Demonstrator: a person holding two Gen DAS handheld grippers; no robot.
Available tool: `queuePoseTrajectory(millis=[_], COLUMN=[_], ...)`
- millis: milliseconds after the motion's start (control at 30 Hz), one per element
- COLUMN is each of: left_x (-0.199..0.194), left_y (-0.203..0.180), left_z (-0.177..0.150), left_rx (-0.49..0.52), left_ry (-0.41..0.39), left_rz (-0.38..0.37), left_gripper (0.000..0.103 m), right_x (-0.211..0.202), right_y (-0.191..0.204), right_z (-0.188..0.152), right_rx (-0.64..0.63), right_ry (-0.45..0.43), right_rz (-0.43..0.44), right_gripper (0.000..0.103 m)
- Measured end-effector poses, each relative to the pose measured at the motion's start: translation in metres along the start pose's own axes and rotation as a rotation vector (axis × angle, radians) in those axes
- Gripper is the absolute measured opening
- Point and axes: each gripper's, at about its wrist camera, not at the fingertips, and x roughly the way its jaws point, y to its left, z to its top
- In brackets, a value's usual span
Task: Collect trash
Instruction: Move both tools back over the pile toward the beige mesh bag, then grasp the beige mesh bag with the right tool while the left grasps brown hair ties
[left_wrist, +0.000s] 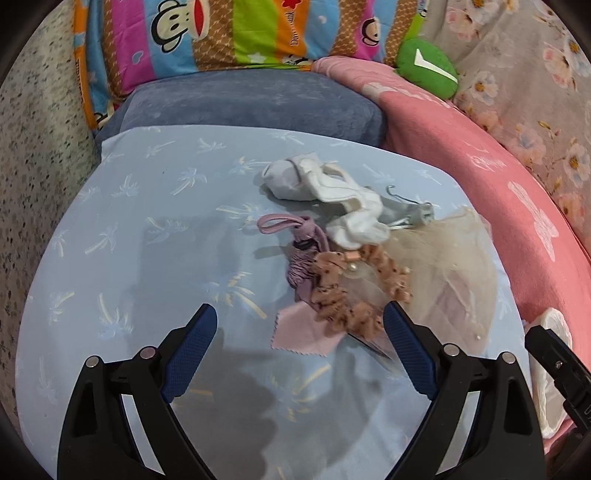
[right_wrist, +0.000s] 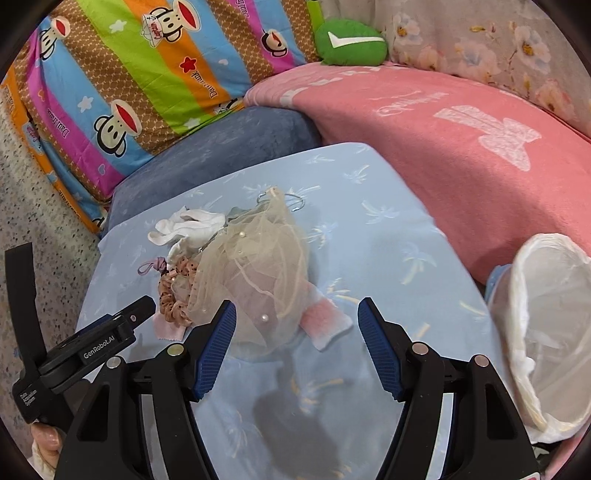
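Both grippers approach empty: left gripper (left_wrist: 299, 328) jaws spread wide, right gripper (right_wrist: 297, 325) jaws parted, each angled down at the trash heap (left_wrist: 354, 254) just ahead, the lined bin (right_wrist: 546, 332) waiting right of the right gripper for drop-off.

A light blue sheet (left_wrist: 147, 206) with a pale palm-tree print covers the bed. Behind it lies a dark blue cushion (left_wrist: 251, 103), and behind that a striped quilt (left_wrist: 229, 33) printed with cartoon monkeys. A pink blanket (right_wrist: 424, 147) runs along the right side, touching the sheet's edge. A green plush pillow (right_wrist: 351, 44) with a white tick rests at the blanket's far end, against a flowered cloth (right_wrist: 480, 37).
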Motion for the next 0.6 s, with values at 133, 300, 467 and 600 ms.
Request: queuePoseTrajectory(millis=[133,300,467,600], left_x=[0.012,0.024,0.031,0.032], left_y=[0.004,0.006,0.005,0.004], left_z=[0.003,0.004,0.002,0.002], left_rx=[-0.015,-0.022,-0.028,-0.025], left_ry=[0.013,0.037,0.068,0.080], left_rz=[0.000,-0.023,-0.070,-0.107], left_gripper=[0.087,0.078,0.057,0.034], right_x=[0.023,0.045,0.058,0.061], right_y=[0.005,0.009,0.013,0.016], right_z=[0.004,0.005,0.002,-0.002], right_rx=[0.009,0.005,-0.002,-0.010], right_ry=[0.020,0.050,0.081,0.103], right_rz=[-0.009,0.003,0.024,0.043], right_gripper=[0.067,0.064,0.041,0.012])
